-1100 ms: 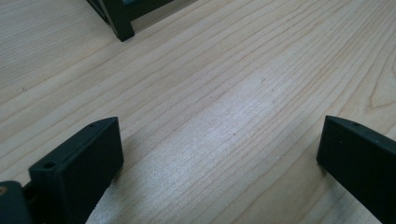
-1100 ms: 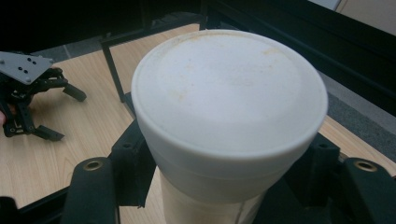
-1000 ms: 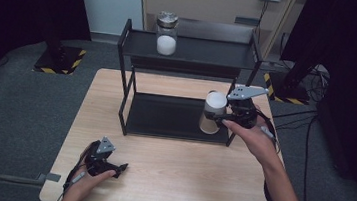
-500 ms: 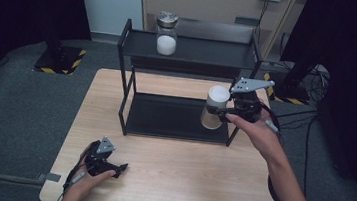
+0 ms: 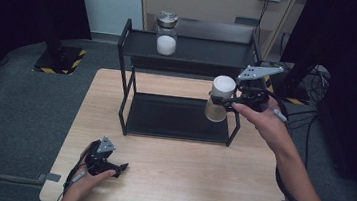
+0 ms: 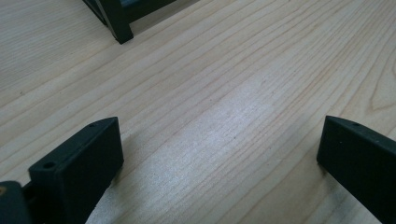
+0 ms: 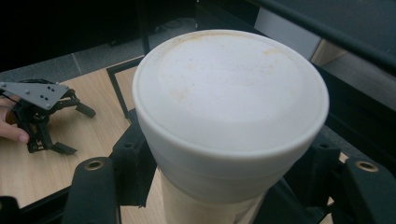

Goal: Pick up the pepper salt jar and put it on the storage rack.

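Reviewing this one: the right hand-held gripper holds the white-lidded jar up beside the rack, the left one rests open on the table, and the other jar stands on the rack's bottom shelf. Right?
Not quite. The other jar stands on the top shelf of the rack, not the bottom, as the high view shows. The rest holds: the right hand-held gripper holds the white-lidded jar up beside the rack, and the left hand-held gripper rests open on the table.

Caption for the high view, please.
Right gripper holds a white-lidded jar beside the black shelf; left gripper rests open on the table.

You are looking down from above on the table [image 5: 168,180]; your left gripper [image 6: 219,154] camera is skimming it closely, while your right gripper [image 7: 224,186] camera is also catching it beyond its jaws.
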